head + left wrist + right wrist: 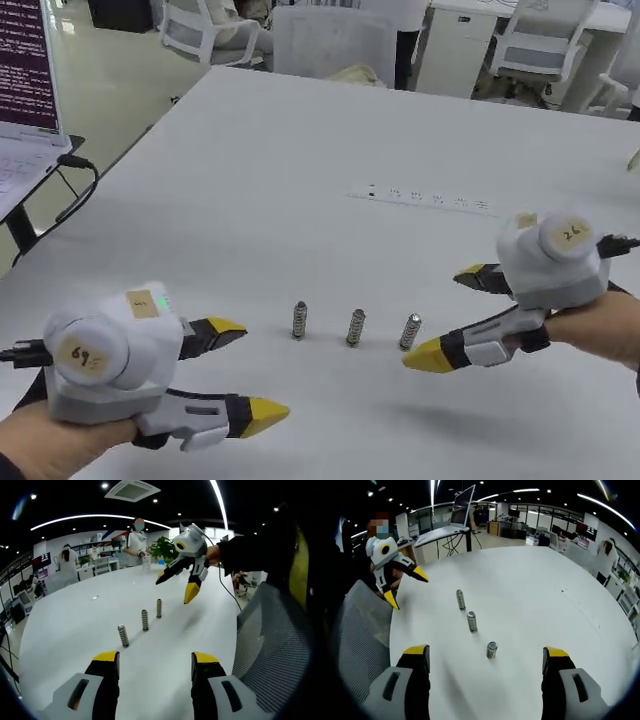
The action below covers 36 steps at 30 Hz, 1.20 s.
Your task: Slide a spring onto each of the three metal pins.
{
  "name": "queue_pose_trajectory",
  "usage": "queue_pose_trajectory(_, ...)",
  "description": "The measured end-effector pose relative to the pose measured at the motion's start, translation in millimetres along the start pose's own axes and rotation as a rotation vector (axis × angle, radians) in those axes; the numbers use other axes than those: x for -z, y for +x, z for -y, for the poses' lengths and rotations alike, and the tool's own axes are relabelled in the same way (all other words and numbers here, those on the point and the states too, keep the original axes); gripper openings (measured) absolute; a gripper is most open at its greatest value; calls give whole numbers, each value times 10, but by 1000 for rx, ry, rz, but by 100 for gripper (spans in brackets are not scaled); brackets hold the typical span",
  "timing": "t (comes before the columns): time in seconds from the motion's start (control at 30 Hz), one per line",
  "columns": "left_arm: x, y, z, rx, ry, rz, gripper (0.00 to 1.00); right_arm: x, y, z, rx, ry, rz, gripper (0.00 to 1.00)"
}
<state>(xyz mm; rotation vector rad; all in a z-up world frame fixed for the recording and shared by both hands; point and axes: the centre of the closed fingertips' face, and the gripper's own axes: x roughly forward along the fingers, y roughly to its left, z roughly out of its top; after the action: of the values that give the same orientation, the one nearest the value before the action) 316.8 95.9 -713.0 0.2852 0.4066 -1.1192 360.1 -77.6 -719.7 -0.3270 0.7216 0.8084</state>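
fingers of your left gripper (255,370) are spread wide and carry nothing; those of your right gripper (438,316) are just as wide and just as bare. three springs (355,327) stand in a row on the white worktop (300,180), between the two pairs of fingers. the row starts near the left fingertips and ends just beside the right ones.

each pin looks already sleeved, so the step in hand is probably a check. hold both pairs clear of the row and look for a coil that rides high or leans. press only that one down, straight along its pin.

the right gripper view gives you a bright pin top (492,645) inside the nearest coil, which the head view leaves too small to tell. the head view adds a power strip (420,197) far beyond the fingers.
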Motion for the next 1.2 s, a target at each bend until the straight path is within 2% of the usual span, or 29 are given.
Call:
queue_pose_trajectory(0.23,-10,21,27,2,-4,1,54,156,-182,-56,36,46,43,92)
queue_pose_trajectory(0.37,-4,4,43,-8,-14,6,55,253,-292,-167,54,73,66,92)
queue_pose_trajectory(0.63,46,-49,46,-36,-33,4,59,425,-366,-344,64,107,85,91)
queue_pose_trajectory(0.8,84,-114,23,-69,-63,5,64,417,-360,-452,61,114,104,92)
queue_pose_trajectory(0.9,86,-176,-18,-99,-114,24,69,397,-355,-503,62,123,122,92)
queue_pose_trajectory(1.03,125,-201,-10,-109,-122,17,71,381,-375,-535,73,140,146,92)
queue_pose_trajectory(1.2,125,-210,-8,-117,-148,29,75,356,-402,-543,101,154,178,92)
